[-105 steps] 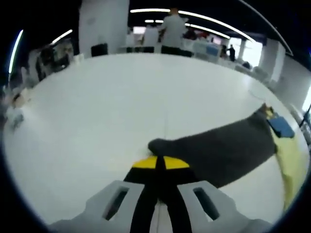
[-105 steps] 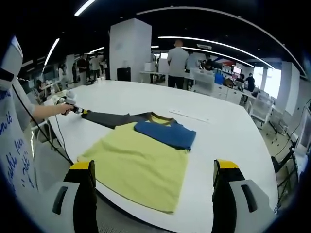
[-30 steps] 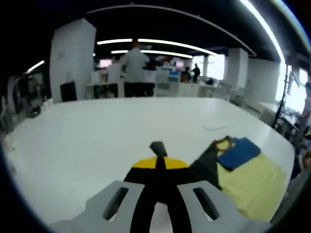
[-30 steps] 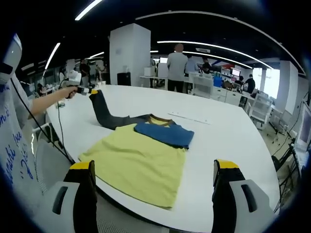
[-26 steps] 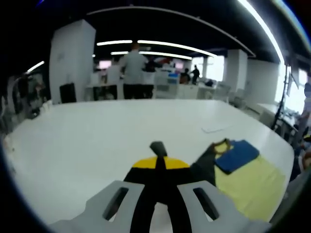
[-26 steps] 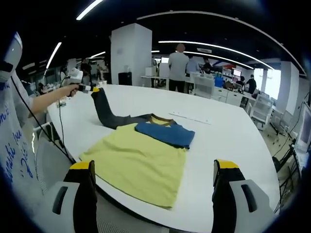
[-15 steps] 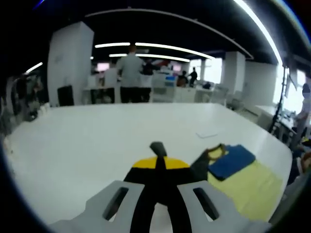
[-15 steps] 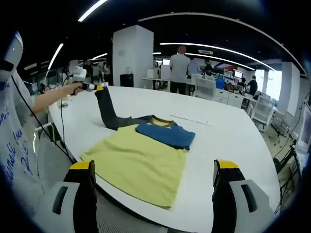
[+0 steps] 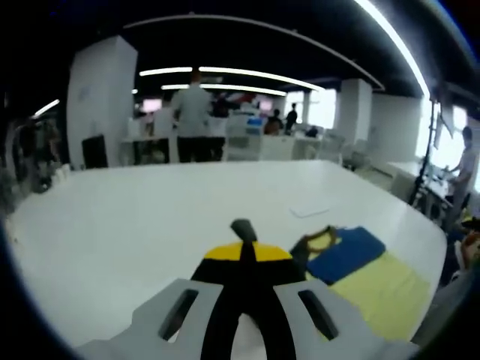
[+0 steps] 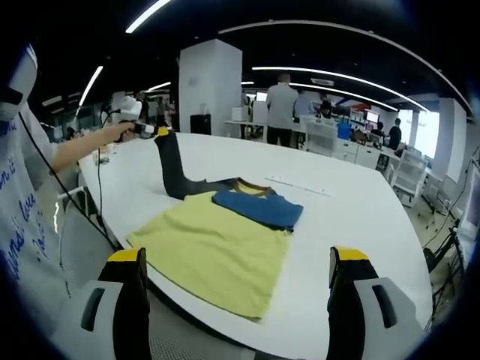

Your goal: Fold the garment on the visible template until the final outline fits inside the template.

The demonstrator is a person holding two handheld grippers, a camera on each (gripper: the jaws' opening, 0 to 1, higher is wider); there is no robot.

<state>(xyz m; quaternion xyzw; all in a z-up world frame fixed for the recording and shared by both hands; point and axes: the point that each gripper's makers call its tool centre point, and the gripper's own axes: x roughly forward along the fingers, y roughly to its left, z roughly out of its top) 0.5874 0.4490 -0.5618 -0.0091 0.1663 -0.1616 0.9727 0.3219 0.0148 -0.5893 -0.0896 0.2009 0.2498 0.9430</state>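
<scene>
Right gripper view: left gripper [image 10: 159,132] lifts clamped dark grey sleeve [image 10: 174,169] of yellow-and-blue garment [image 10: 217,251]; right gripper [image 10: 234,300] gapes, empty, before it.

The garment [image 10: 217,251] lay on the table [image 10: 337,217] near its front edge. One sleeve [image 10: 175,171] rose toward the left edge, above the tabletop.
</scene>
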